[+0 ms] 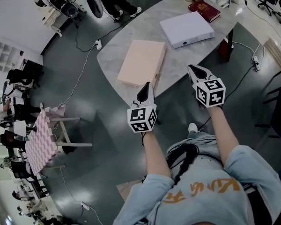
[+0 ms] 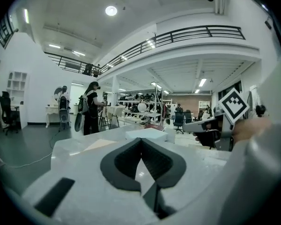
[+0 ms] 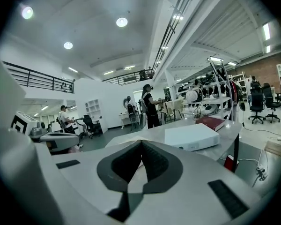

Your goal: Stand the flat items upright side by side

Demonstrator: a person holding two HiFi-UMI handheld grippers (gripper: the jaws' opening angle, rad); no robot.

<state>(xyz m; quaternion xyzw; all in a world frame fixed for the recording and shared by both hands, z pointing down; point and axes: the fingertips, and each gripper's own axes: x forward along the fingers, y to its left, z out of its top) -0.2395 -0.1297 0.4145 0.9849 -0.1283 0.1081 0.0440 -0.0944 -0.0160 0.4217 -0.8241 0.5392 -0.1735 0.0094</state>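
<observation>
Clenched and empty, the left gripper (image 1: 146,89) sits just below the flat pink box (image 1: 141,62), nearer it than the right gripper (image 1: 196,71), likewise clenched.

A dark glossy floor (image 1: 107,125) lies under white walls (image 2: 37,88), a black-railed mezzanine (image 2: 178,34) and round ceiling lights (image 2: 111,10).
</observation>
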